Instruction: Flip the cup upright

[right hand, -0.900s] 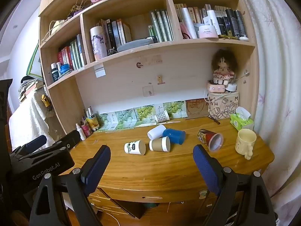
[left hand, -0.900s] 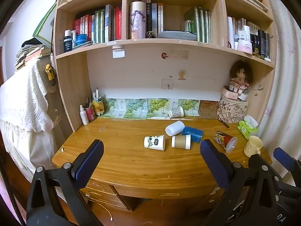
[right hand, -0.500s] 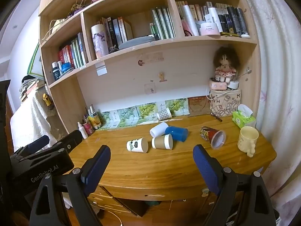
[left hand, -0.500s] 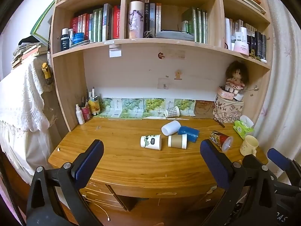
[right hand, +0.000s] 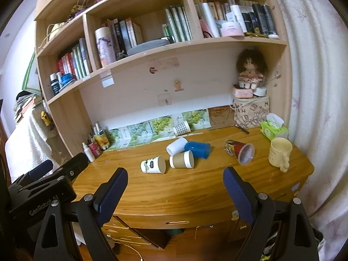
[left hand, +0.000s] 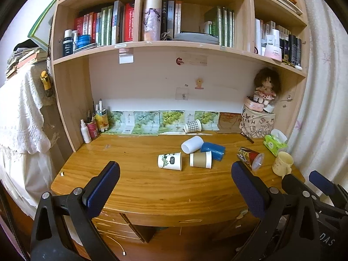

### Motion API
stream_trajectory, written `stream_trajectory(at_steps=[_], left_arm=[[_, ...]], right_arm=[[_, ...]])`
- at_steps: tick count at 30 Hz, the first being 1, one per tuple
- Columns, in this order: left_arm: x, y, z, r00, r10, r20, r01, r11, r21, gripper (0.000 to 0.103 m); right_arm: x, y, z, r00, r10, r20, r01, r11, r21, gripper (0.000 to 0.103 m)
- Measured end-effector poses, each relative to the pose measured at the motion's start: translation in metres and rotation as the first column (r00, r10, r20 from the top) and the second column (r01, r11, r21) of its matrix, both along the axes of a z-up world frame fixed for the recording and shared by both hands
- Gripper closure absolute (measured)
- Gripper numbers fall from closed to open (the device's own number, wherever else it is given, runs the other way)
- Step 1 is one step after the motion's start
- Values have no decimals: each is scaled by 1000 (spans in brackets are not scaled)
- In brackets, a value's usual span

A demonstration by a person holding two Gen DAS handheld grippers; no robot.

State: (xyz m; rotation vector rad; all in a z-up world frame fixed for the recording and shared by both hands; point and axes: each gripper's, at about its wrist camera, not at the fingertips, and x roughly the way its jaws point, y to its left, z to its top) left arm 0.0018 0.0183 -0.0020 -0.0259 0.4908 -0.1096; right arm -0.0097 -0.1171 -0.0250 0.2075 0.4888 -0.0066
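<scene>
Shelves (left hand: 174, 45) are seen above the bench (left hand: 141, 180); at frame centre cups (left hand: 170, 161) lie tipped. Both the left hand-held gripper (left hand: 175, 187) and the right hand-held gripper (right hand: 175, 192) are held open, empty.

Wooden worktop (left hand: 152, 187) with drawers below its front edge. Shelf unit (left hand: 139, 45) above, packed with books, white back panel at 12 o'clock. Pale curtain (right hand: 315, 87) at 3 o'clock. White lace cloth (left hand: 19, 113) at 9 o'clock. Even, diffuse lighting.
</scene>
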Motion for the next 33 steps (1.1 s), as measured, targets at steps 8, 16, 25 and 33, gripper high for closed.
stream_trajectory(at_steps=[8,16,25,33], left_arm=[[0,5,-1,1000,-27,-9,27,1000,-15,1],[-3,4,-2,998,-50,-27,49,999,-24,1],[-4,1,-3,997,-53,-47,52,998,-20,1],[6,1,-9,992,-80,-95,80,997,-4,1]], right_arm=[[-6,9,2,1000,-29,-9,29,999,-28,13],[-13,13,4,998,-61,-19,60,997,-47,13],[-19,8,2,995,-86,-43,84,996,-43,13],[-16,7,-2,992,-100,-78,99,995,-18,13]])
